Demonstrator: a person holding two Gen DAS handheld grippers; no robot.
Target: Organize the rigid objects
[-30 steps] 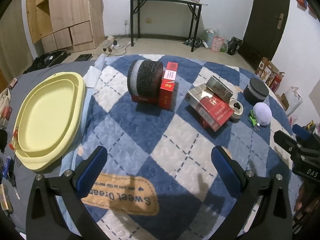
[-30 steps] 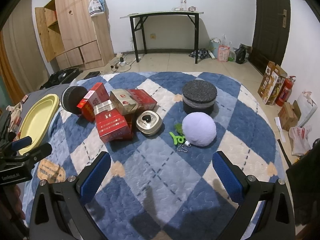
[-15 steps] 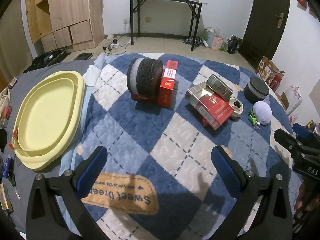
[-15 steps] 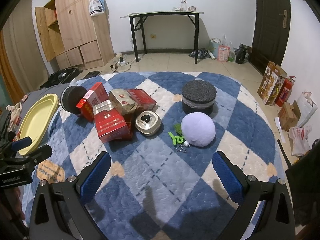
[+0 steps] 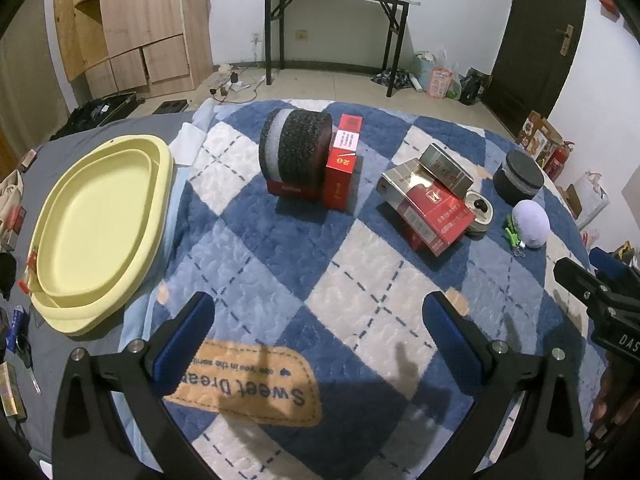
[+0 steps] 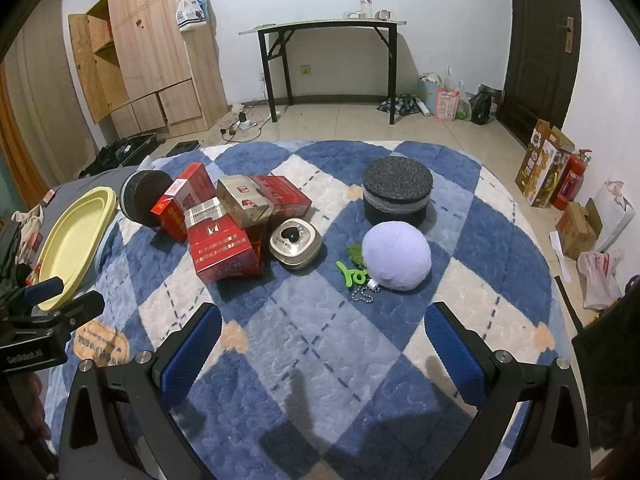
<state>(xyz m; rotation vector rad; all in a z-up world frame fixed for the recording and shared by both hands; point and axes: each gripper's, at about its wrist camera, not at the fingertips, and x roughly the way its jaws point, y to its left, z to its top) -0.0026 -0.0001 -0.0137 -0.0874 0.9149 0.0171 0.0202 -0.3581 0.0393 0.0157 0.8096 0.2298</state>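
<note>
**Lin:** Both jaws are spread wide and hold nothing: the left gripper (image 5: pixel 319 316) and the right gripper (image 6: pixel 323 328) hang above bare quilt at the bottom of each frame.

**Aro:** And where are the things to organize?

**Lin:** In the middle of the left view. A red cardboard carton (image 5: pixel 434 212) lies under a gold cardboard box (image 5: pixel 446 170), with a round metal tin (image 5: pixel 479 211) touching them. Farther left, a dark foam cylinder lying on its side (image 5: pixel 296 146) leans on an upright red box (image 5: pixel 340 178). The pale yellow oval plastic tray (image 5: pixel 90 220) is at the left edge, well apart from all.

**Aro:** What may go wrong?

**Lin:** I think the stack is loose. If one jaw pushes the red carton, the gold box can slide off. The cylinder on its side may roll when its red box is taken. Also the two grippers can meet over the pile.

**Aro:** The surface?

**Lin:** A soft blue-and-white diamond quilt (image 6: pixel 320 340), so boxes may tilt. Behind it, a black-legged table (image 6: pixel 328 32) at the top centre, a wooden cabinet (image 6: pixel 152 48) in the upper left, a dark door (image 6: pixel 540 40) in the upper right.
</note>
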